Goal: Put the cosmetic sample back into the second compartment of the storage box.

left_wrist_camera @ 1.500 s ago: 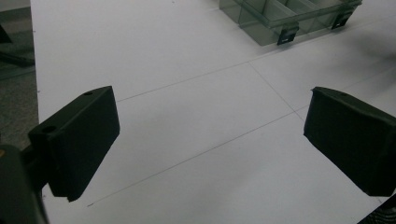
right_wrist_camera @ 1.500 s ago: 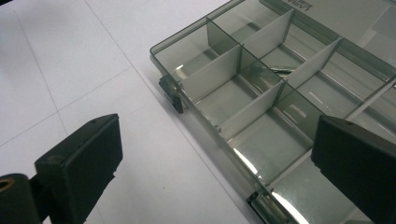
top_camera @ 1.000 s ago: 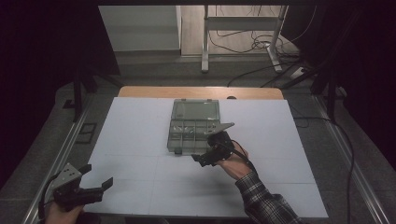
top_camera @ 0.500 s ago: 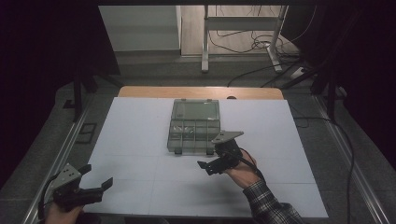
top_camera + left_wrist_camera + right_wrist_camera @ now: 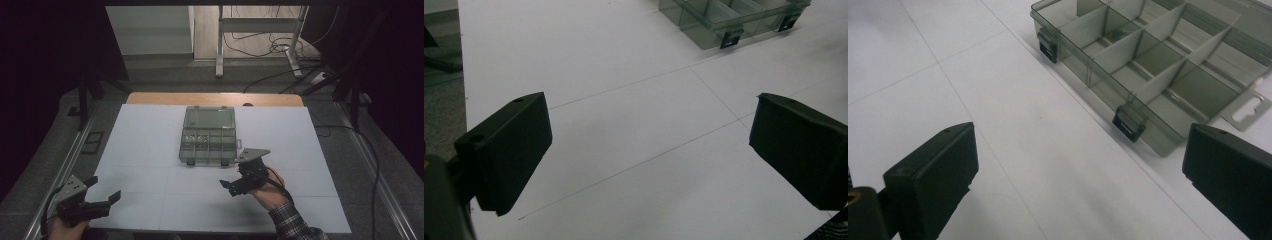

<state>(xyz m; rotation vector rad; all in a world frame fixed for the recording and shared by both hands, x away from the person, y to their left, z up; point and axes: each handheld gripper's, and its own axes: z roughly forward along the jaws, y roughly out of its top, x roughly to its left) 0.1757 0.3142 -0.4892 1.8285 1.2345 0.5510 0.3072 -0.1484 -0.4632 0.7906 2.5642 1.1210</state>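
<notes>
The right gripper (image 5: pixel 239 184) has drawn back from the open, lid-back divided box (image 5: pixel 207 142) at the centre of the counter (image 5: pixel 310 150) toward the lower right, jaws wide and empty, suggesting the box is released, while the left gripper (image 5: pixel 102 198) waits open at lower left.

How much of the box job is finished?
Done: the clear box lies open on the white table, lid flat behind it. In hand: nothing; the right claw hovers open in front of it, the left claw open near the table's corner. Left: I can't tell.
</notes>
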